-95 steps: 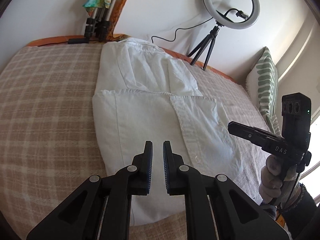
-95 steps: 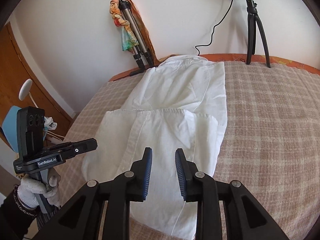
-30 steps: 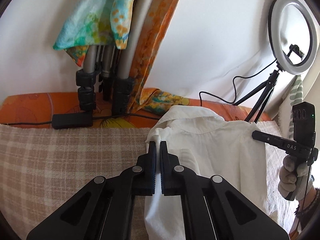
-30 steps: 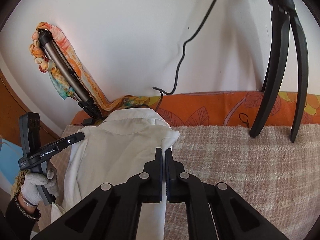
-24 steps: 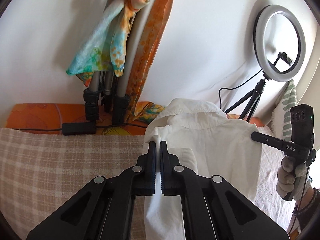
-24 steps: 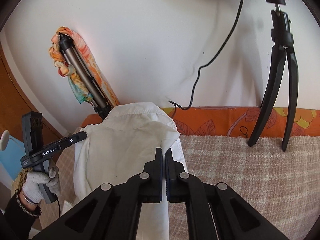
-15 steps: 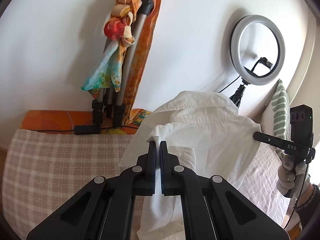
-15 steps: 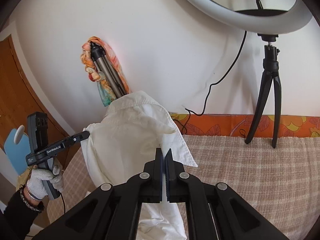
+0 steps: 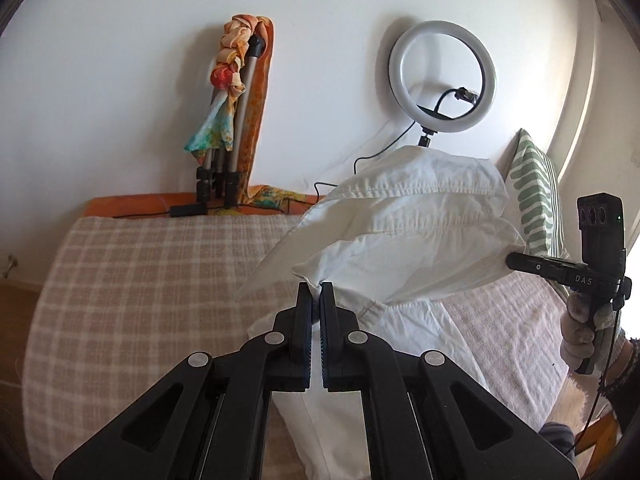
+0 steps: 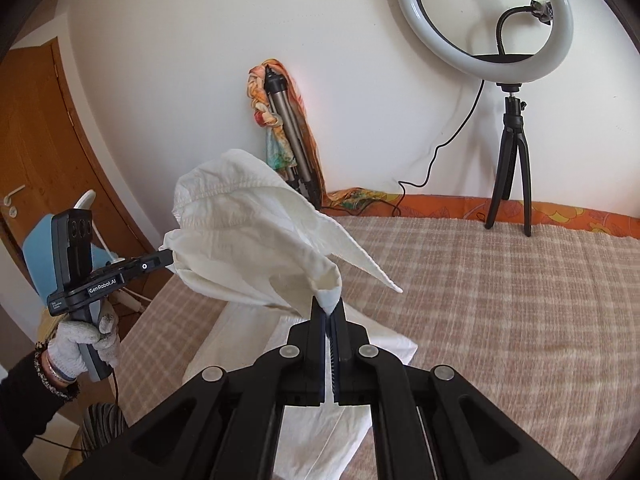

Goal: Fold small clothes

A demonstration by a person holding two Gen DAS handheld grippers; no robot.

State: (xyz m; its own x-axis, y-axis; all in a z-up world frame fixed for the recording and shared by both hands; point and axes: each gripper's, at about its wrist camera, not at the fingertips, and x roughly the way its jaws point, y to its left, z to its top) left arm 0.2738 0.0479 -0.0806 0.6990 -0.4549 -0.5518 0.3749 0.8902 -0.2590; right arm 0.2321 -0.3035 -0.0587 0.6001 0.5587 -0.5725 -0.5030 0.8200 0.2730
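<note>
A white shirt (image 9: 416, 240) lies on a checked bed cover, its collar end lifted into the air. My left gripper (image 9: 316, 288) is shut on one shoulder corner of the shirt. My right gripper (image 10: 329, 308) is shut on the other shoulder corner of the shirt (image 10: 256, 248). The lifted part hangs stretched between the two grippers, collar uppermost. The lower part of the shirt stays flat on the bed below. The right gripper also shows in the left wrist view (image 9: 516, 260), and the left one in the right wrist view (image 10: 166, 258).
The beige checked bed cover (image 9: 140, 300) spreads left and right of the shirt. A ring light on a tripod (image 10: 508, 136) and a folded tripod wrapped in a colourful scarf (image 9: 228, 128) stand at the wall. A green striped pillow (image 9: 536, 204) leans at the right.
Both grippers closed on the shirt's shoulder corners at the far end, then lifted them up and drew them back toward me. The collar end has risen off the bed.
</note>
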